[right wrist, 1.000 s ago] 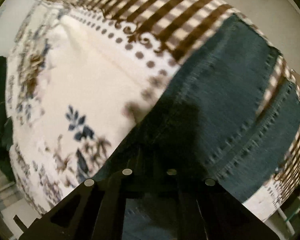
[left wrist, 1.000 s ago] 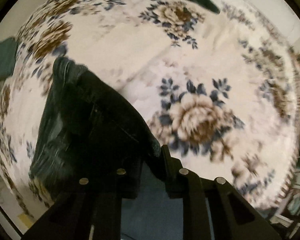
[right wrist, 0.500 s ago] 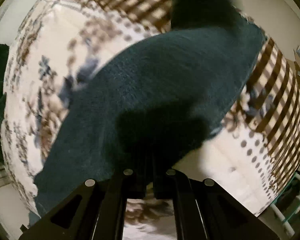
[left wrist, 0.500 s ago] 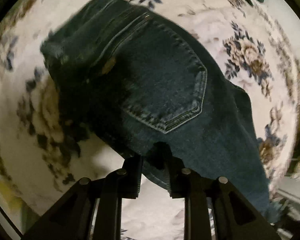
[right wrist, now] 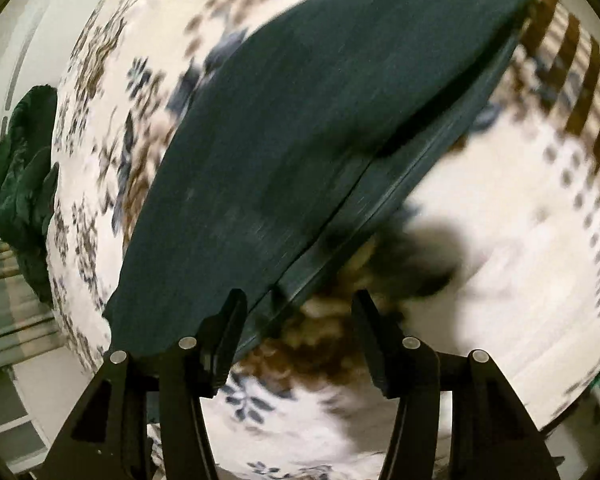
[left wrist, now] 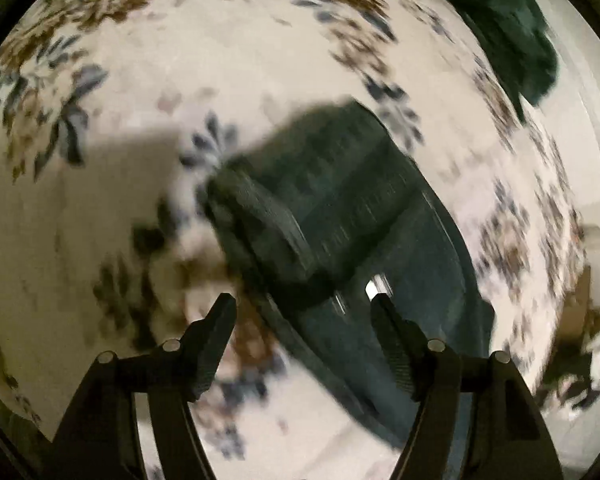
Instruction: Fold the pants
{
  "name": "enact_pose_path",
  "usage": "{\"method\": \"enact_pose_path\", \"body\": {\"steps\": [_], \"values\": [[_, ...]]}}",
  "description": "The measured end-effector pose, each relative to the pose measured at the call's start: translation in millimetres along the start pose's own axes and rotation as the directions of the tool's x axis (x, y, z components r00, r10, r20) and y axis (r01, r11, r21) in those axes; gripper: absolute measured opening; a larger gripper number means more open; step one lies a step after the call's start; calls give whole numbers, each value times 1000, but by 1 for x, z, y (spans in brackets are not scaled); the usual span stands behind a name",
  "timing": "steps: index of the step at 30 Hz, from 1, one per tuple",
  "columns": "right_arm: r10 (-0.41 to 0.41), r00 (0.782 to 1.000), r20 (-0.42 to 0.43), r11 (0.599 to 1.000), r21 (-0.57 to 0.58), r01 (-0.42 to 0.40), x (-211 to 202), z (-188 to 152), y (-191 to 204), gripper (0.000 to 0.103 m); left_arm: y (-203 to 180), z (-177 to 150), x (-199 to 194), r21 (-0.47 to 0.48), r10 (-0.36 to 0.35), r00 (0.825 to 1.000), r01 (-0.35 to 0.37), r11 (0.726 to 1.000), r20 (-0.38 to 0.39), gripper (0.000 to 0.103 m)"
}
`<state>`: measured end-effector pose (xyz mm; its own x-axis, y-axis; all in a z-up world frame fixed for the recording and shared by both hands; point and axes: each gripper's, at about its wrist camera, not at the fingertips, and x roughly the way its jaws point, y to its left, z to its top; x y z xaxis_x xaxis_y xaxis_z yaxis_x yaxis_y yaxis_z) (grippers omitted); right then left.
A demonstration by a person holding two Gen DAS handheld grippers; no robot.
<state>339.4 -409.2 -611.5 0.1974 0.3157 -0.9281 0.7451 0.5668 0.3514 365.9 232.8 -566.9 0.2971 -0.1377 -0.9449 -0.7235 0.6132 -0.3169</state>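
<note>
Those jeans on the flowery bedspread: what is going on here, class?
A person with a handheld gripper in each hand is folding dark jeans on a floral bedspread. At this moment both the left gripper and the right gripper are open and hold nothing. The jeans lie on the bedspread with one layer doubled over another, so a fold seems to have been laid down. Another dark green cloth lies at the far edge. Both views are motion-blurred.
</note>
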Motion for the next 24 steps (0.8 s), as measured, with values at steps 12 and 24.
{"method": "enact_pose_path", "body": {"steps": [12, 24], "values": [[68, 997, -40, 995, 71, -65, 101, -55, 87, 27, 8, 35, 32, 39, 46, 998, -47, 998, 32, 29], [-77, 997, 29, 997, 5, 77, 84, -89, 93, 5, 26, 39, 32, 112, 16, 1000, -14, 994, -20, 22]]}}
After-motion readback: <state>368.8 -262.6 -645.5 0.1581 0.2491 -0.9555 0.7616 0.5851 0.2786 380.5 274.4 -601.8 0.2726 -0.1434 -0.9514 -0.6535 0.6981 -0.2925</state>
